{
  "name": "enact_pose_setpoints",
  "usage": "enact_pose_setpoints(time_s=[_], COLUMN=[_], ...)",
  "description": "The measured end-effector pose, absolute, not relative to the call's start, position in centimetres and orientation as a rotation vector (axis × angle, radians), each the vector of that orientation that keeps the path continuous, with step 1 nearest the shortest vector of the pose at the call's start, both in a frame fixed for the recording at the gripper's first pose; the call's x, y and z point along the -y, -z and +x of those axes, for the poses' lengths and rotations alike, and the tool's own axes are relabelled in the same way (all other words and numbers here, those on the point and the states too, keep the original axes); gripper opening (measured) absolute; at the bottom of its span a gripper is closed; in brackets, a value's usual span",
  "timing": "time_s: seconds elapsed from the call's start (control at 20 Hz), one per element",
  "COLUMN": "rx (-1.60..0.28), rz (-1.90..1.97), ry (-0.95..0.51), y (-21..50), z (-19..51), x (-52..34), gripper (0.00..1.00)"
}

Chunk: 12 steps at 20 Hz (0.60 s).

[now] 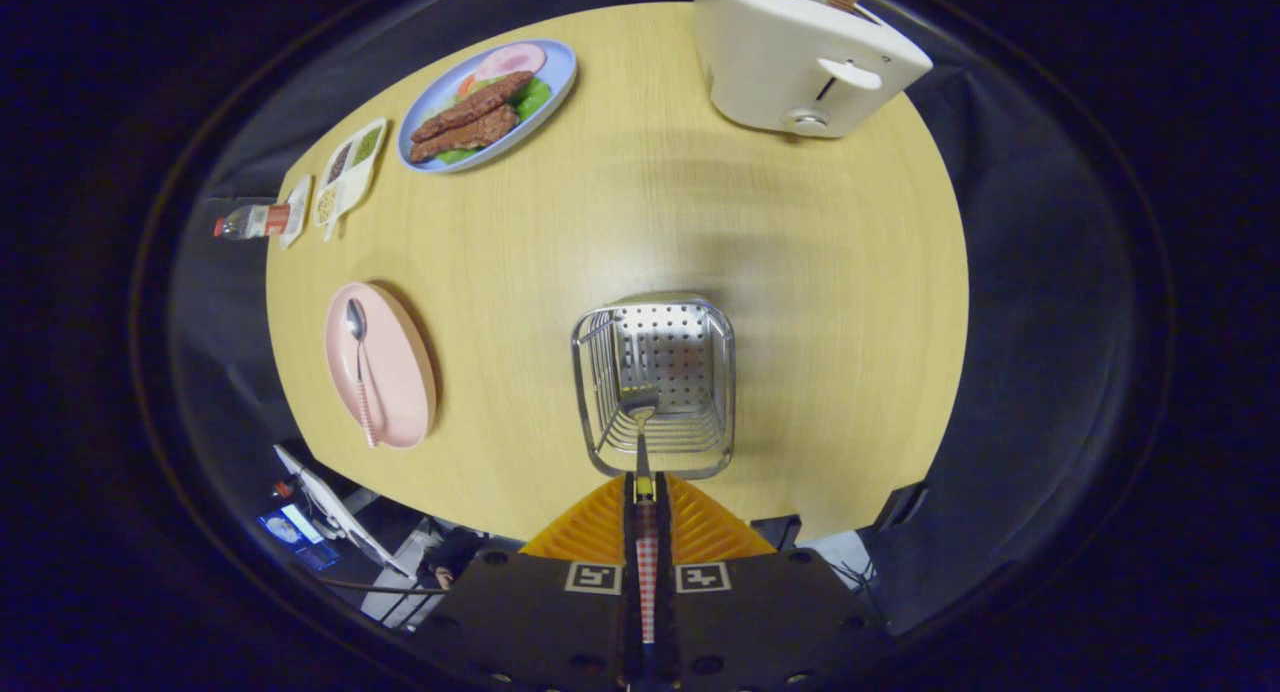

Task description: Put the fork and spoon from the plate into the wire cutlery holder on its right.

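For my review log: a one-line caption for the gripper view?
Hand-held gripper shut on the fork, head over the wire holder; spoon on the pink plate.

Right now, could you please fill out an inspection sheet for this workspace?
Surface: light wood table, bare in the middle.
Job's things: fork held between the fingers, its head over the wire cutlery holder; spoon lying on the pink plate to the holder's left.
Clutter: white toaster beyond the holder; blue plate of food; divided condiment tray; small bottle lying down beside the tray.
Grippers: gripper shut on the fork's handle, just short of the holder.
Cables: thin cable below the table edge.
Surroundings: dark cloth around the table.
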<state>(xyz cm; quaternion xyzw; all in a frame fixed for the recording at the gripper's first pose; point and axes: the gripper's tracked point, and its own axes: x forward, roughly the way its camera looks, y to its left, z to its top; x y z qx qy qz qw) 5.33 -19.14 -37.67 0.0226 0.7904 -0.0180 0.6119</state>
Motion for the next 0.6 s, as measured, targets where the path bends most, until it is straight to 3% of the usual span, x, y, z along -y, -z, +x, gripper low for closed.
enact_pose_setpoints(time_s=[0.6], rx=[-1.797], rz=[0.021], ry=[0.079], y=[38.0], z=[6.5], x=[18.6], gripper=[0.1])
